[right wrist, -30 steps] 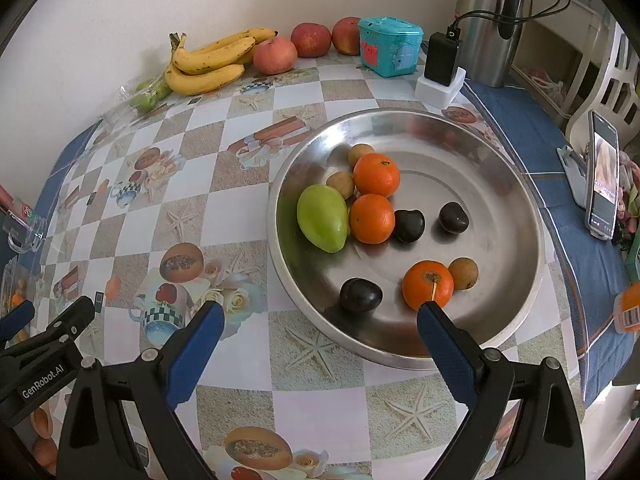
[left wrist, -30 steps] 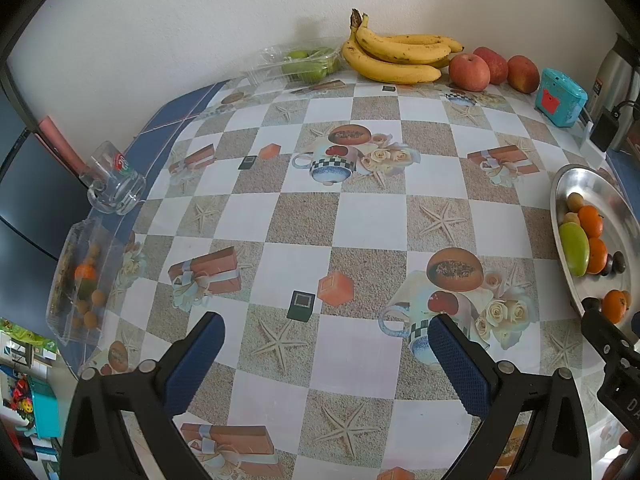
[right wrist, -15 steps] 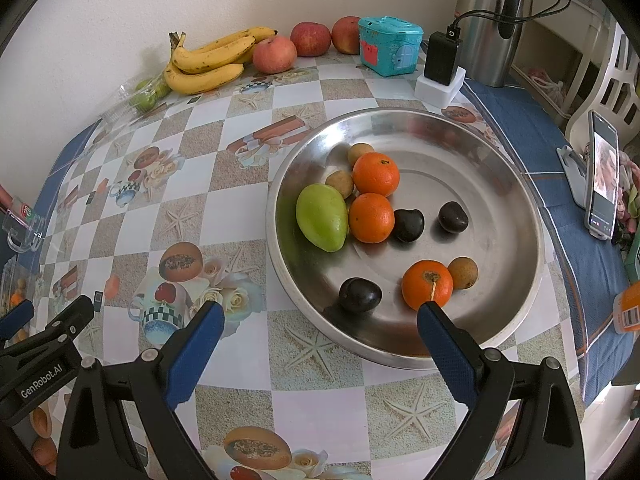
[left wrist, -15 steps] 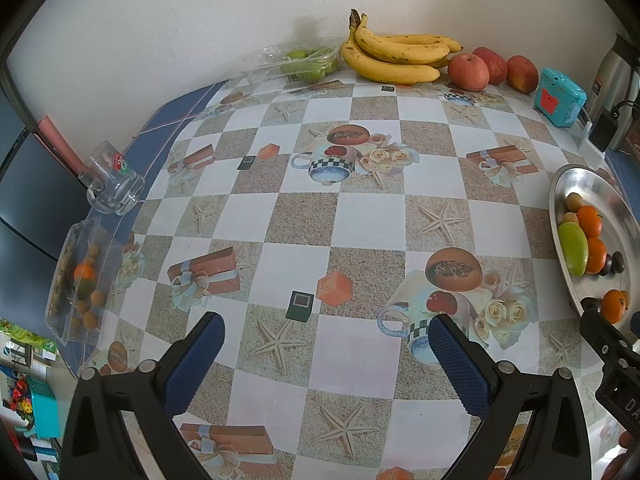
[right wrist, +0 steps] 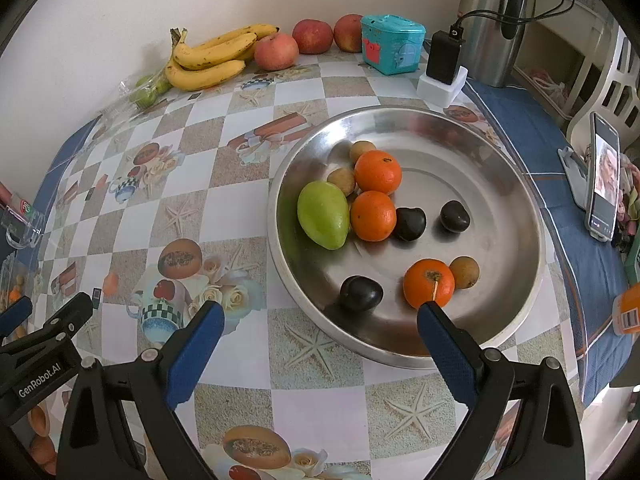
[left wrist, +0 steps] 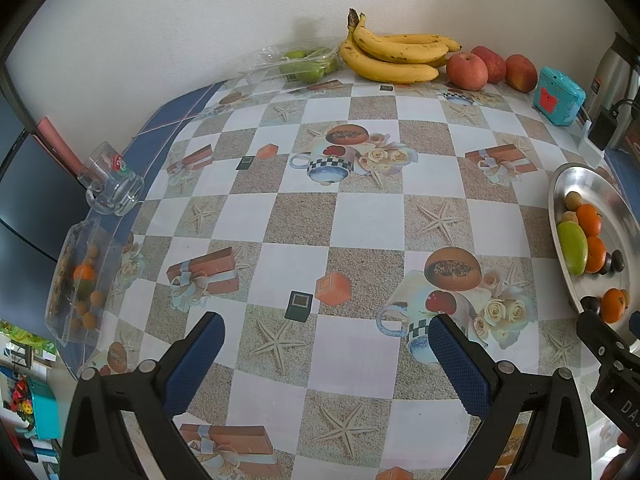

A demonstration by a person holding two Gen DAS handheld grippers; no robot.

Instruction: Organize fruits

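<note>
Nothing moved since earlier frames. Left tongs (left wrist: 320, 354) and right tongs (right wrist: 318, 334) both wide, empty, over tabletop (left wrist: 360, 216) front edge. Tray (right wrist: 516, 184) at right edge holds oranges (right wrist: 378, 172), mango (right wrist: 323, 215), plums (right wrist: 410, 224); bananas (left wrist: 394, 56) and apples (left wrist: 467, 71) along back edge. Stage unclear: sorting pending or finished.

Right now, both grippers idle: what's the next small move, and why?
Probably ease the right hand-held gripper forward and down over the nearest dark fruit in the steel pan. Its jaws stand open and empty, with that fruit lying apart from the others just ahead. The left hand-held gripper faces only bare tablecloth.
</note>
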